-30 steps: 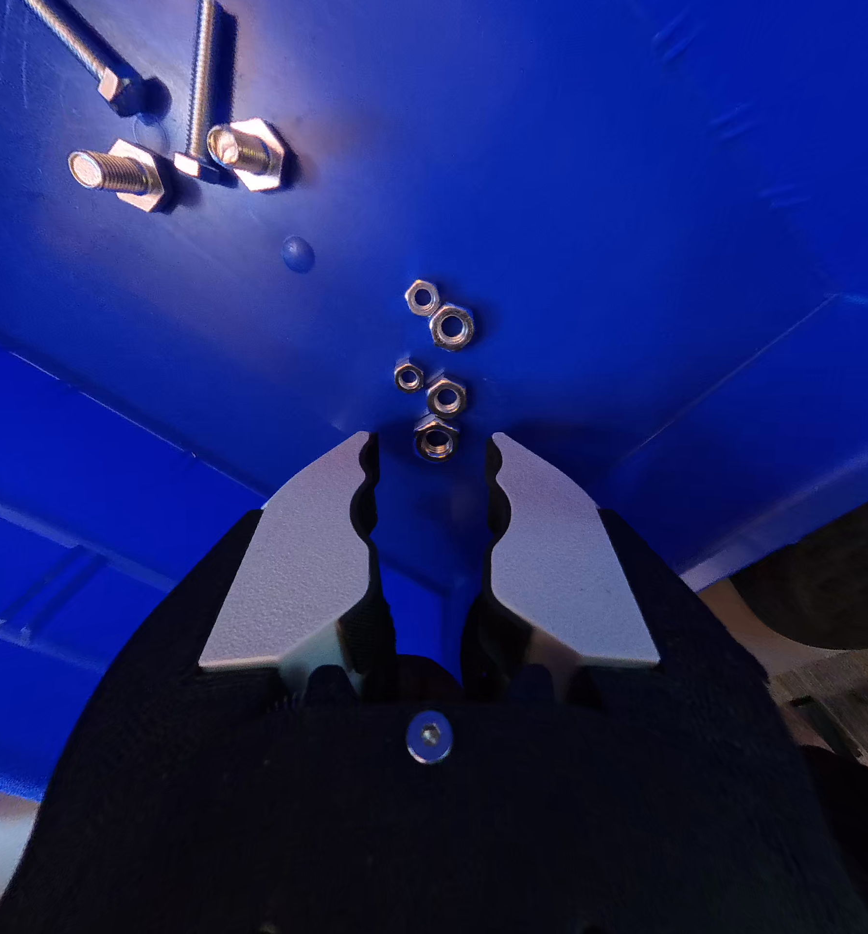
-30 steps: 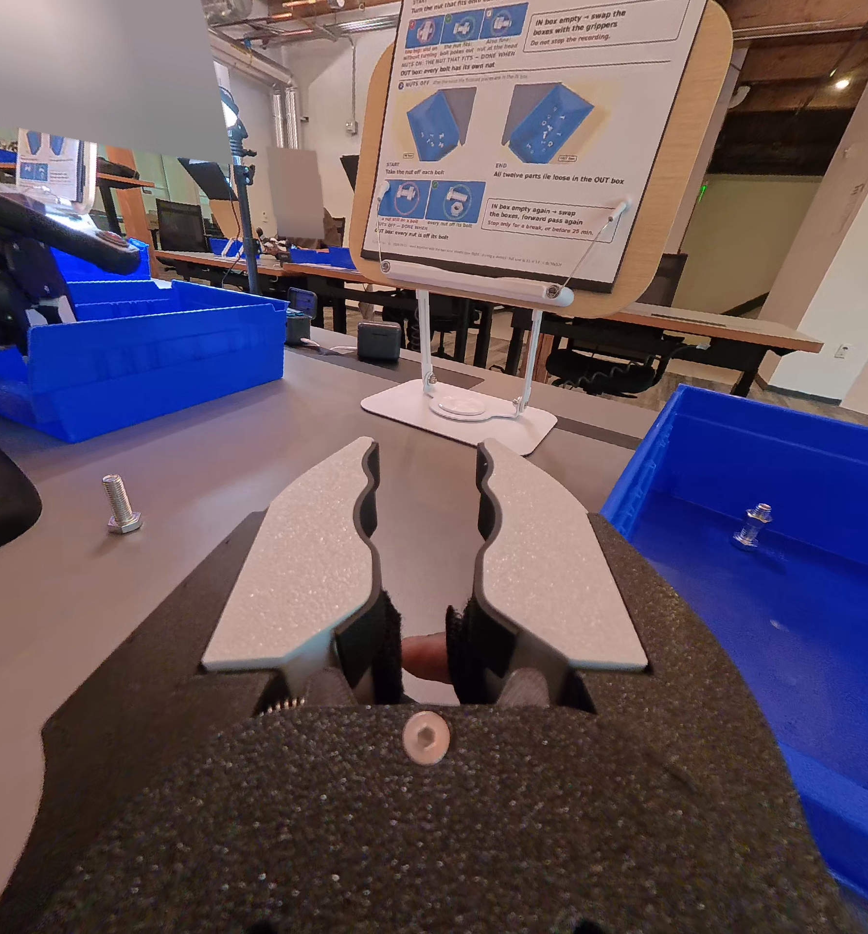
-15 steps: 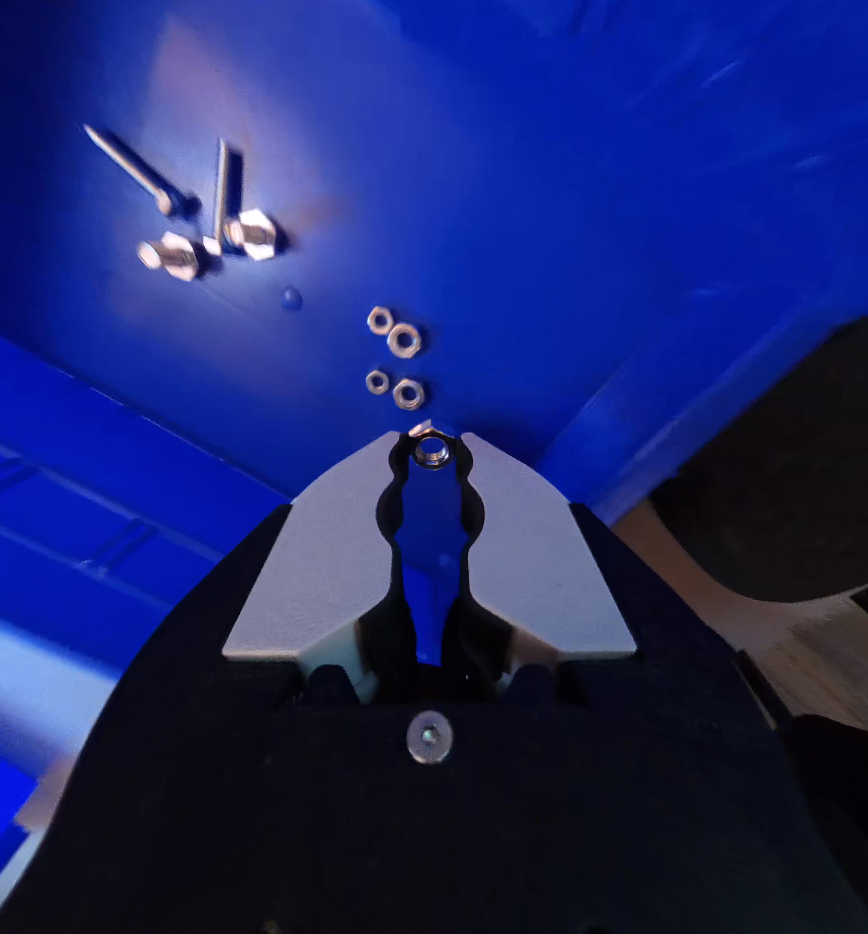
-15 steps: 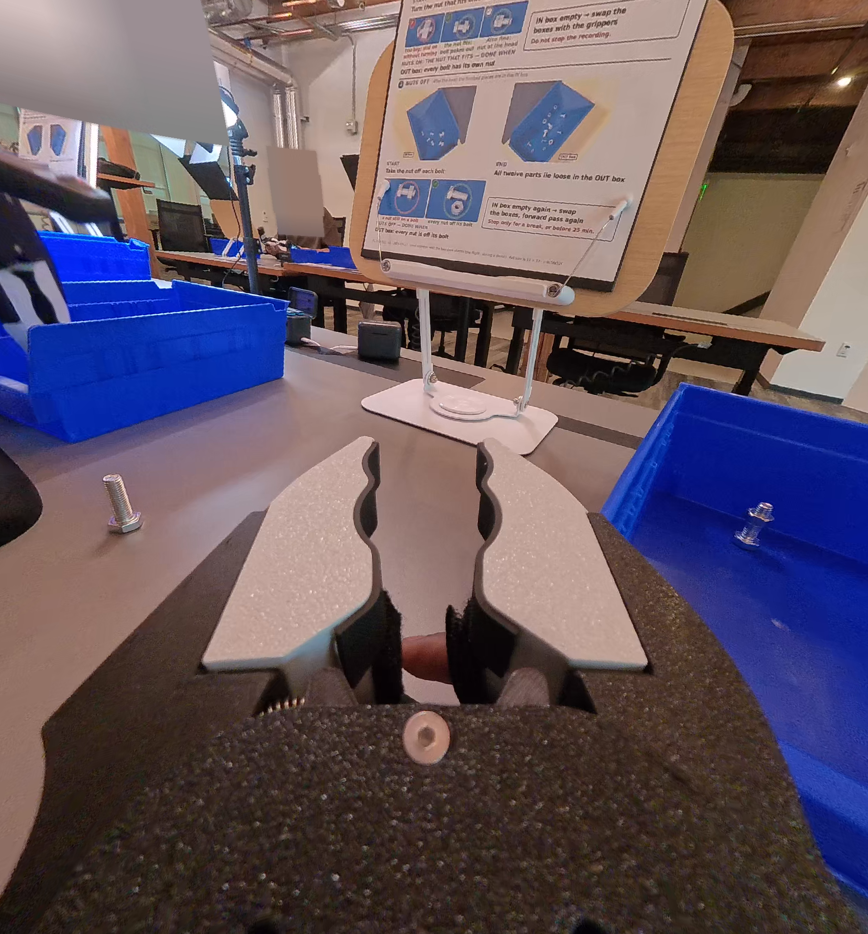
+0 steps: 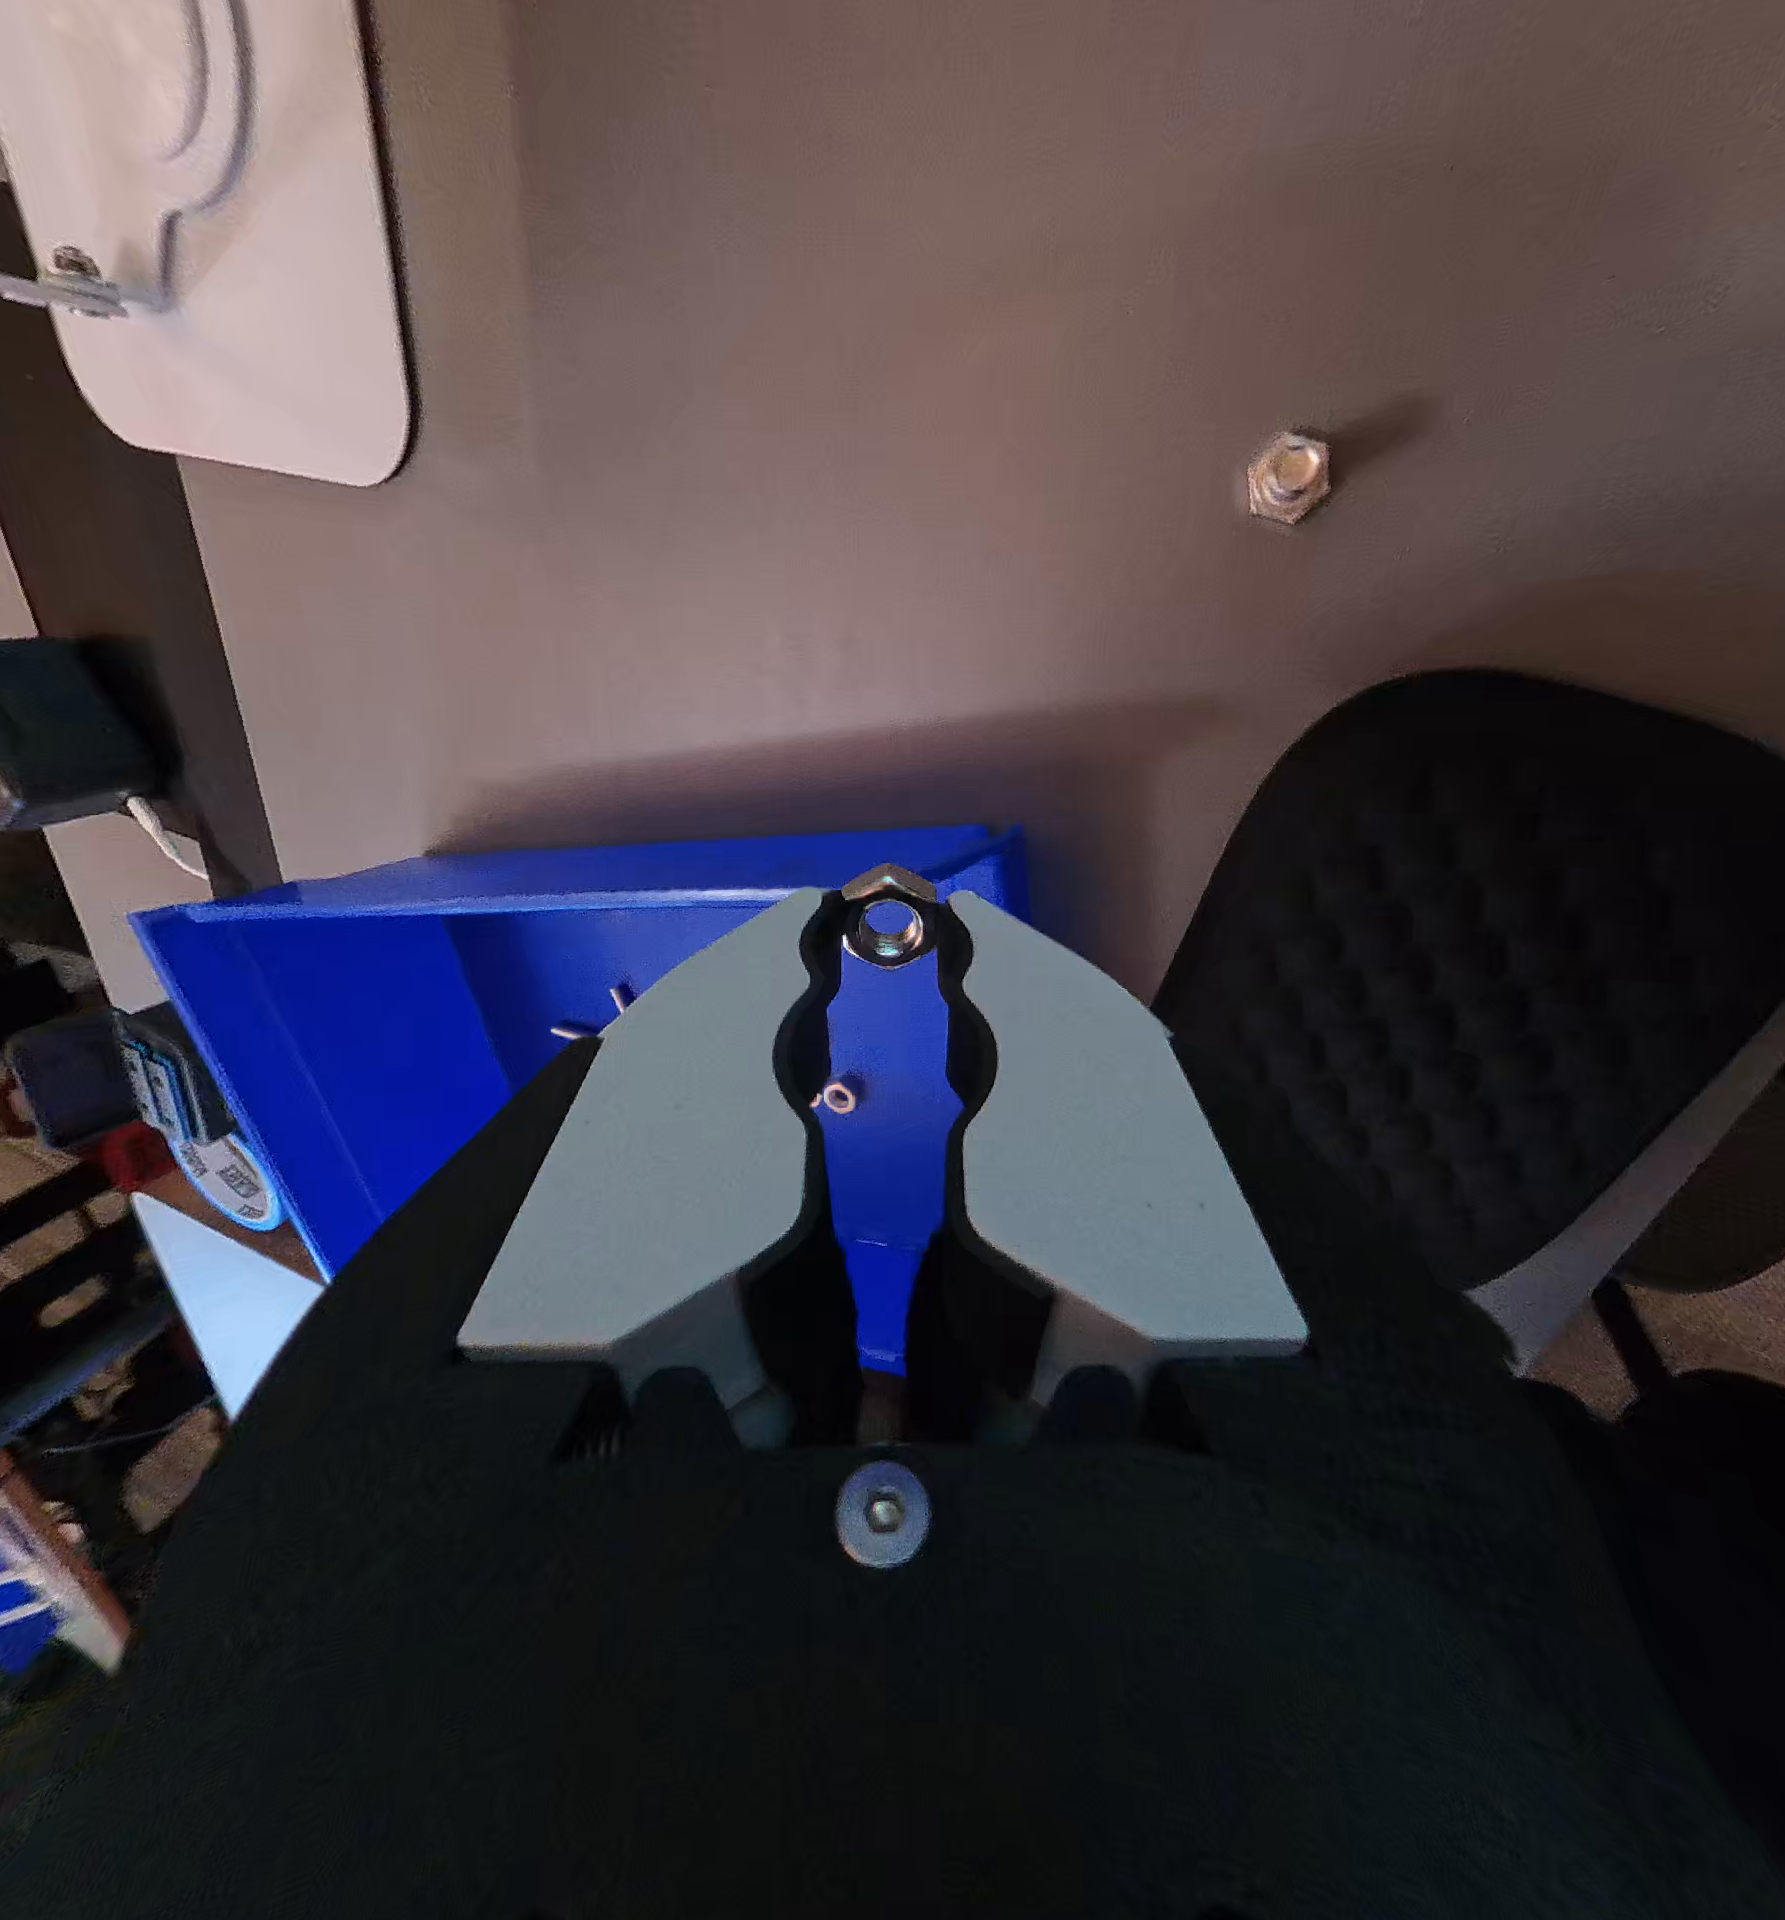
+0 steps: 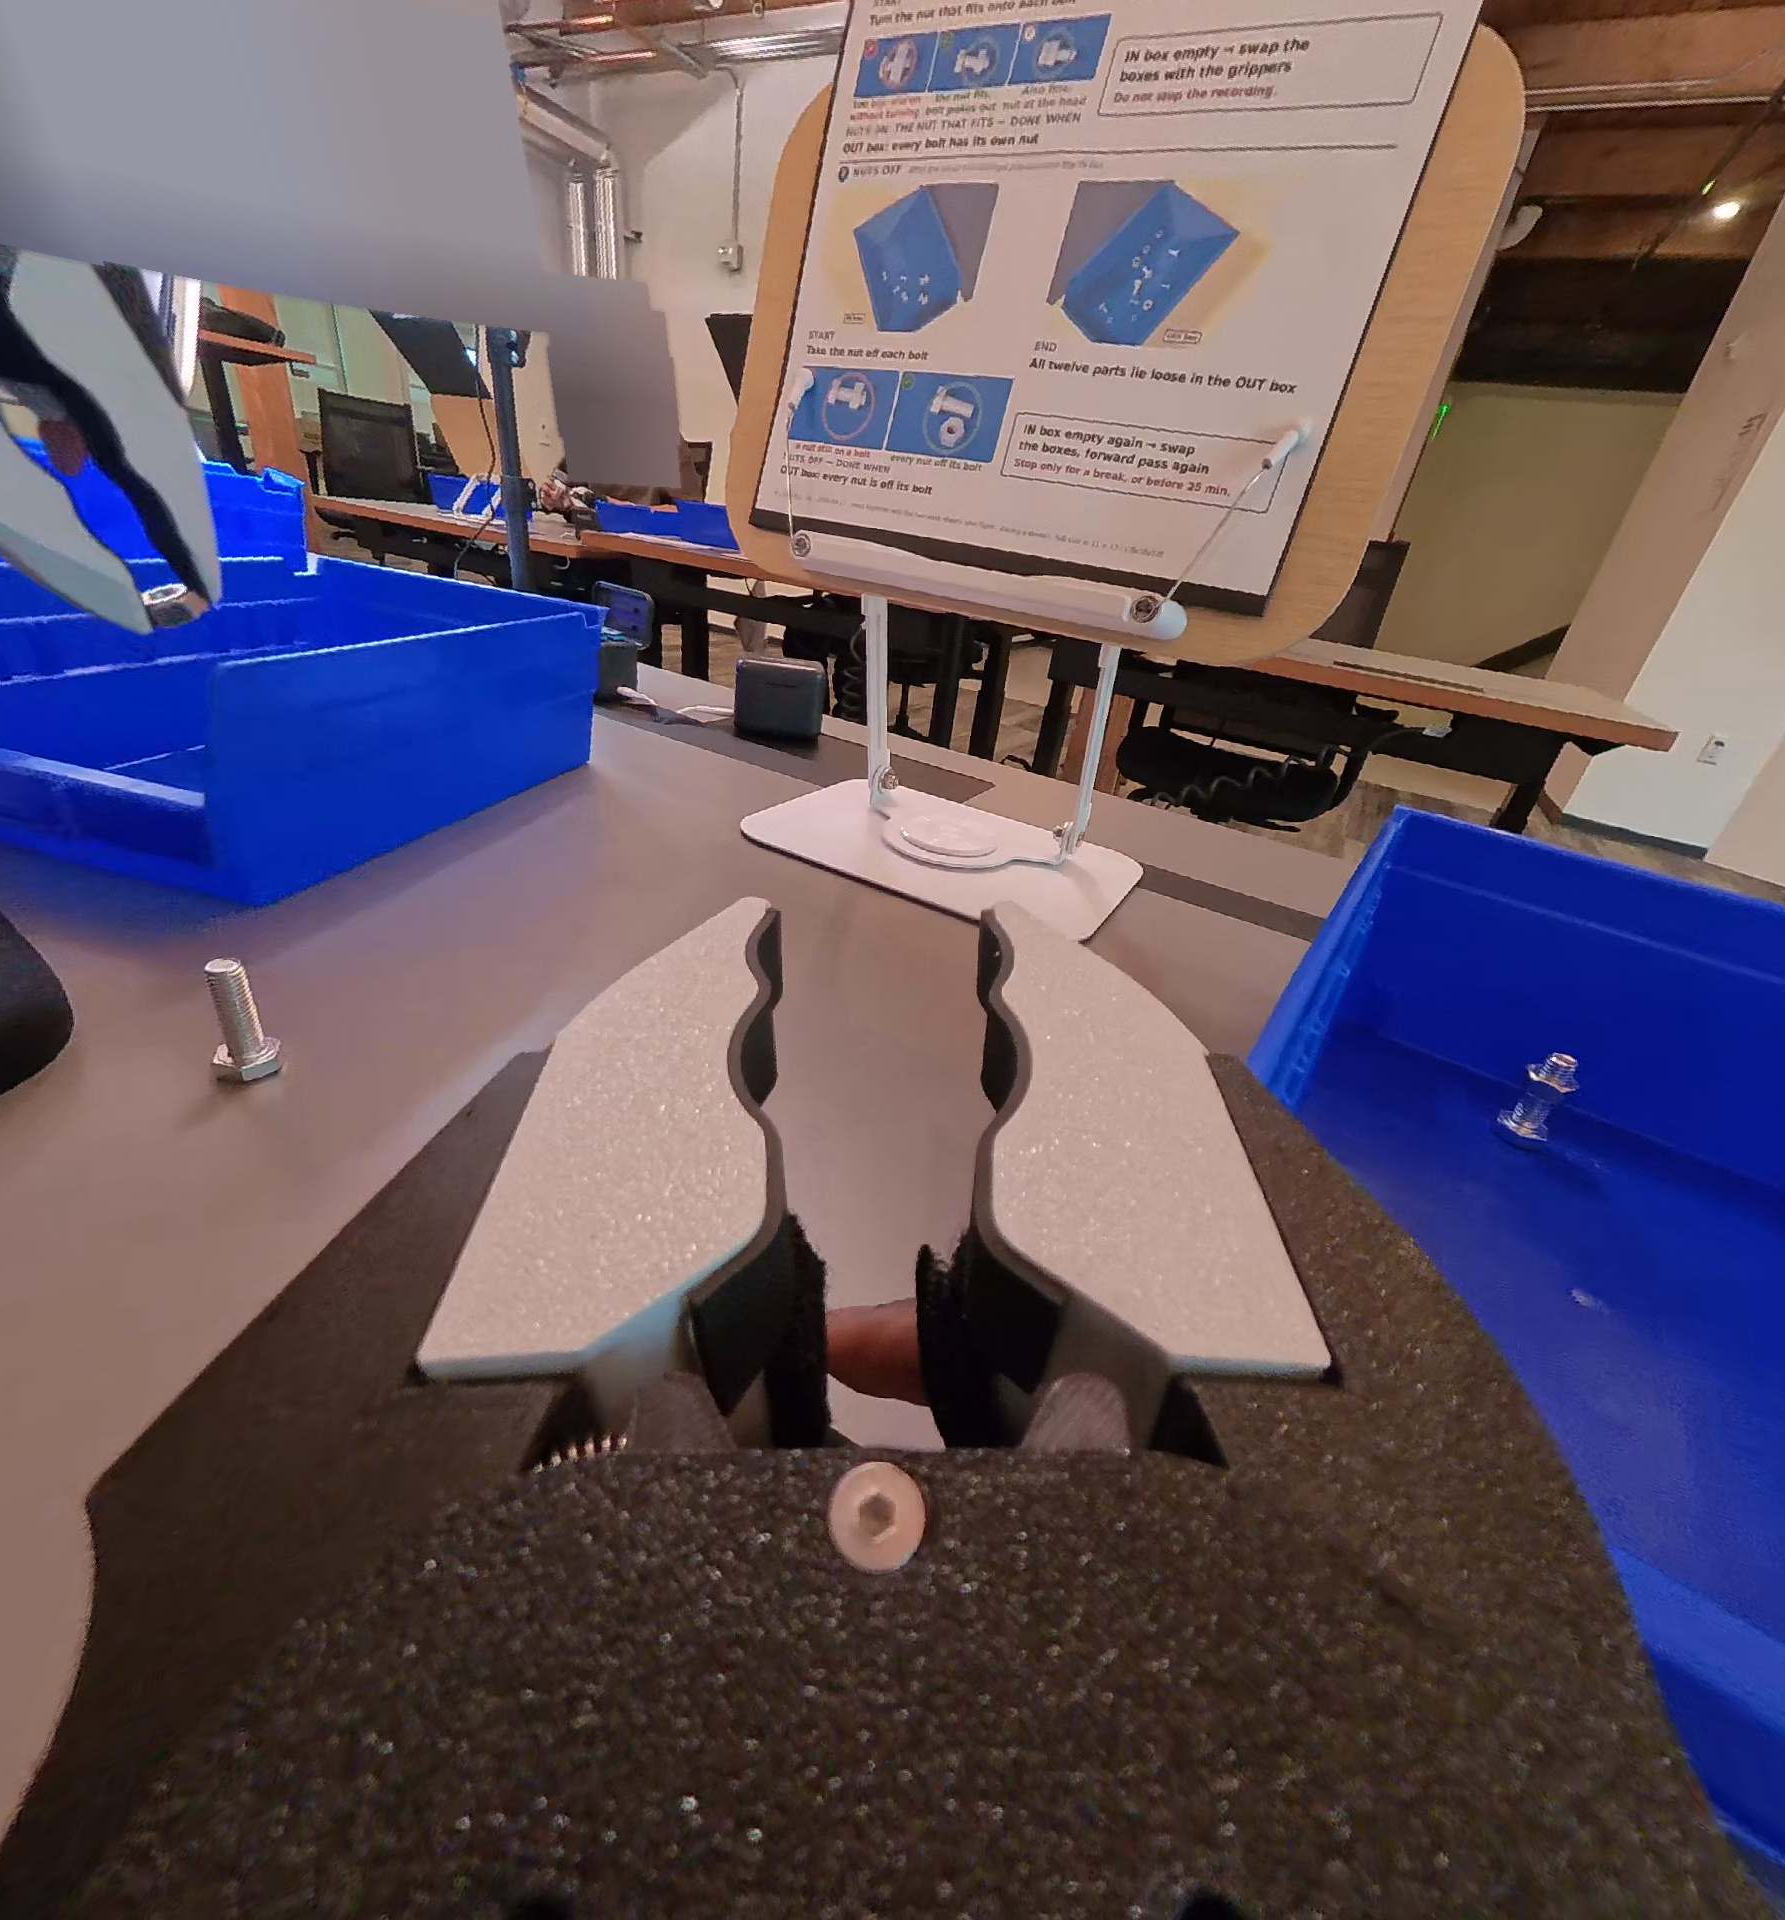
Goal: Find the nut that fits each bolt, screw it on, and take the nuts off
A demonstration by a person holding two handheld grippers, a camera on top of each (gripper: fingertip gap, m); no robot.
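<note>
One bolt [image 6: 1535, 1098] (nut on) in right bin [image 6: 1490, 997].

Printed instruction sheet [image 6: 1106, 270] on stand [image 6: 981, 842]

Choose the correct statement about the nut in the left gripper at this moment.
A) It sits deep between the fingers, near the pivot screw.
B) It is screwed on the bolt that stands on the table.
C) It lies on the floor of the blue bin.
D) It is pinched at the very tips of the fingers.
D: the nut sits pinched at the tips of the left gripper, raised above the blue bin and apart from the bolt standing on the table.
</note>
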